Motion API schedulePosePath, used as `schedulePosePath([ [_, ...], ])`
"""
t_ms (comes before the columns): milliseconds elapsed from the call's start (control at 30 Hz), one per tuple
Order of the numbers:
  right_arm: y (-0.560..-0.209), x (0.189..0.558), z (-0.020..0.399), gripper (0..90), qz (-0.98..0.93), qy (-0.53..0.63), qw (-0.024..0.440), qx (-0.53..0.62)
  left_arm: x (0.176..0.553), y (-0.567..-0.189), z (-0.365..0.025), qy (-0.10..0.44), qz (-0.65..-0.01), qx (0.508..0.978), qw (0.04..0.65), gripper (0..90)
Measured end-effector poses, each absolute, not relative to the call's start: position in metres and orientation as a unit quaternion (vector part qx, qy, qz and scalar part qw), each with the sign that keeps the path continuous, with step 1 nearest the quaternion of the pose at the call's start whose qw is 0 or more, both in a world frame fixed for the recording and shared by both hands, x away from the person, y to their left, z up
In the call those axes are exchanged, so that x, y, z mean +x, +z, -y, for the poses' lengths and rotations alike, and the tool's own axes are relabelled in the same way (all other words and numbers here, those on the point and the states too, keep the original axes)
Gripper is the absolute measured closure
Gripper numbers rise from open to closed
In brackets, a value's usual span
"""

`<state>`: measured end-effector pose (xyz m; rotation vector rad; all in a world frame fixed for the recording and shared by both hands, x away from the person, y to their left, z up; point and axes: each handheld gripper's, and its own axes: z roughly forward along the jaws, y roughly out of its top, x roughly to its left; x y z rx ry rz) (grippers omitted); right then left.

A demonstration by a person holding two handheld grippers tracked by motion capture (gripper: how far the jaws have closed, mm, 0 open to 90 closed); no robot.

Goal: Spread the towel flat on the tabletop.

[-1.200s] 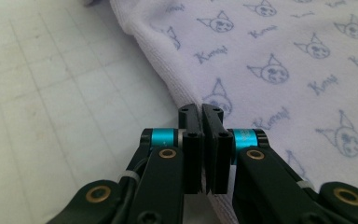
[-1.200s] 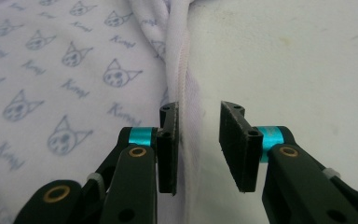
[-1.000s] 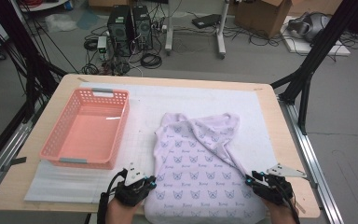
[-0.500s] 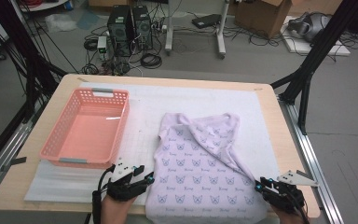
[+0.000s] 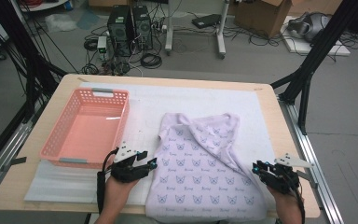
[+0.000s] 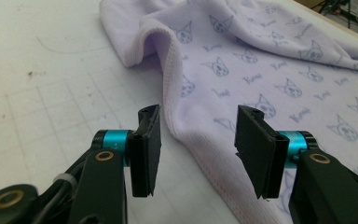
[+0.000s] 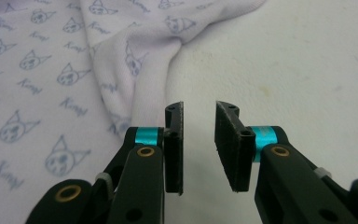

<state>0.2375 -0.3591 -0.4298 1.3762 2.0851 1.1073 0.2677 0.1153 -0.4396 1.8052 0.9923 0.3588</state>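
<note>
A pale lilac garment [image 5: 200, 172] printed with blue cat faces lies flat on the white mat [image 5: 191, 100], its top folded over. My left gripper [image 5: 150, 162] sits at its left edge, open. In the left gripper view the ribbed hem of the garment [image 6: 261, 70] runs between the jaws of the left gripper [image 6: 198, 116], untouched. My right gripper [image 5: 257, 167] is at the garment's right edge. In the right gripper view the right gripper [image 7: 199, 109] stands open by a narrow gap over bare mat, and the garment [image 7: 51, 70] lies just left of its jaws.
An empty pink basket [image 5: 103, 92] stands on the table's left half, just behind my left hand. The wooden table's near edge [image 5: 51, 205] is close under both hands. A metal rail [image 5: 317, 163] runs along the right side.
The left gripper has crept forward along the garment's left edge. The right gripper dropped back toward the near edge, then came forward again beside the right edge. The garment lies as before.
</note>
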Motion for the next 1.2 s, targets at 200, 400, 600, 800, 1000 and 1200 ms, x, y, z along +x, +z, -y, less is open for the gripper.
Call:
schedulePosePath([
  [200, -0.434, 0.269, 0.344, 68.7, -0.766, 0.393, 0.189, 0.472, 0.286, -0.440, -0.112, 0.148, -0.397, 0.752, 0.505, 50.4],
  [400, -0.441, 0.294, 0.321, 63.6, -0.785, 0.386, 0.166, 0.456, 0.296, -0.442, -0.105, 0.152, -0.383, 0.760, 0.502, 50.4],
  [600, -0.445, 0.300, 0.303, 85.6, -0.811, 0.360, 0.163, 0.432, 0.300, -0.445, -0.105, 0.146, -0.390, 0.760, 0.500, 50.4],
  [800, -0.443, 0.296, 0.320, 87.5, -0.789, 0.336, 0.203, 0.473, 0.299, -0.445, -0.105, 0.144, -0.396, 0.759, 0.496, 50.5],
  [1000, -0.440, 0.289, 0.361, 87.7, -0.753, 0.319, 0.237, 0.525, 0.301, -0.447, -0.104, 0.141, -0.400, 0.760, 0.492, 50.7],
  [1200, -0.438, 0.285, 0.367, 76.5, -0.740, 0.346, 0.230, 0.529, 0.304, -0.448, -0.105, 0.139, -0.407, 0.756, 0.494, 50.9],
])
